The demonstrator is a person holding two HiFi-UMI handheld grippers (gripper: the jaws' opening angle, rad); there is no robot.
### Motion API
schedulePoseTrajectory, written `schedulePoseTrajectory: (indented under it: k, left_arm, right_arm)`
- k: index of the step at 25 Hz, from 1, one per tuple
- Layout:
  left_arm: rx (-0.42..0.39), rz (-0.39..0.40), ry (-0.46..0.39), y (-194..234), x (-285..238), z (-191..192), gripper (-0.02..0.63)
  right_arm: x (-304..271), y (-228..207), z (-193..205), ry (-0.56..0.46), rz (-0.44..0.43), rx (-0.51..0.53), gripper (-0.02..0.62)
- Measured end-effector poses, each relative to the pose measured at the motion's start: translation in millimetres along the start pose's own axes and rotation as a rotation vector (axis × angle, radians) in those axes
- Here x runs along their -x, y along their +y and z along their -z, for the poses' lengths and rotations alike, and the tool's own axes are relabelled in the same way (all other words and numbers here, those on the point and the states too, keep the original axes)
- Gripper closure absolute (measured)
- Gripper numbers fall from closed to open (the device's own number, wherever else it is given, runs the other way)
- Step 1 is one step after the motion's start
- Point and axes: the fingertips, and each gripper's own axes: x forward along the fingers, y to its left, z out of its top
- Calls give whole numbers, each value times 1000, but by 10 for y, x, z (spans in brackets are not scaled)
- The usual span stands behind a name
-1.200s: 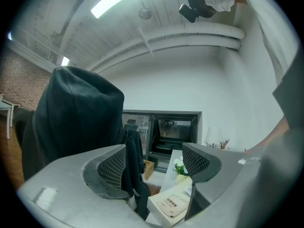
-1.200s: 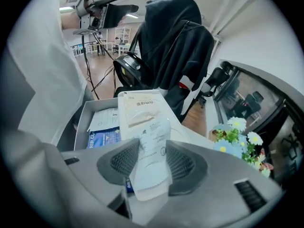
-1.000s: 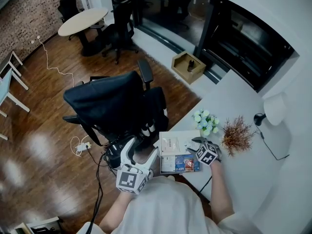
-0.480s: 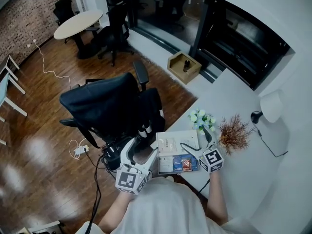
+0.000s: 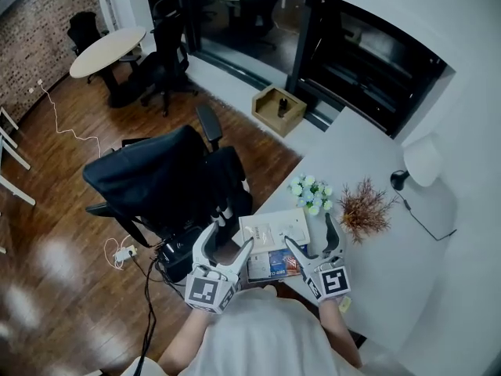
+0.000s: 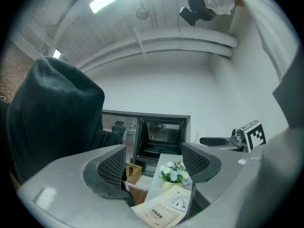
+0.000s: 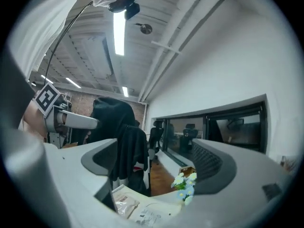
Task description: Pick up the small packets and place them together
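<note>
Small blue and orange packets (image 5: 274,263) lie on the near edge of the white desk (image 5: 376,233), just below a white printed sheet (image 5: 270,229). My right gripper (image 5: 310,235) hovers level above them, open with nothing between its fingers; its jaws swung wide and have just eased in a little. A clear packet (image 7: 124,204) shows low in the right gripper view. My left gripper (image 5: 223,245) is held level left of the packets, off the desk edge, open and empty. In the left gripper view the sheet (image 6: 161,212) lies below its jaws.
A pot of pale flowers (image 5: 309,194) and a dried brown plant (image 5: 362,208) stand behind the sheet. A white lamp (image 5: 423,163) is at the desk's far right. A black office chair (image 5: 156,178) stands left of the desk. A wooden box (image 5: 278,110) sits further back.
My right gripper has lifted up off the packets, swung from pointing down to level, and opened its jaws. The left gripper has shifted only slightly.
</note>
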Motion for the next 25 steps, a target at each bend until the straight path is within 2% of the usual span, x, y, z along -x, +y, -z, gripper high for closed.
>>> schedulePoseTrajectory:
  k: [3, 25]
  left_arm:
    - [4, 18, 9, -67, -31, 19, 252]
    - [23, 69, 51, -138, 2, 175, 252]
  right_arm:
    - [57, 57, 105, 34, -5, -39, 123]
    - [99, 318, 179, 106, -11, 20, 124]
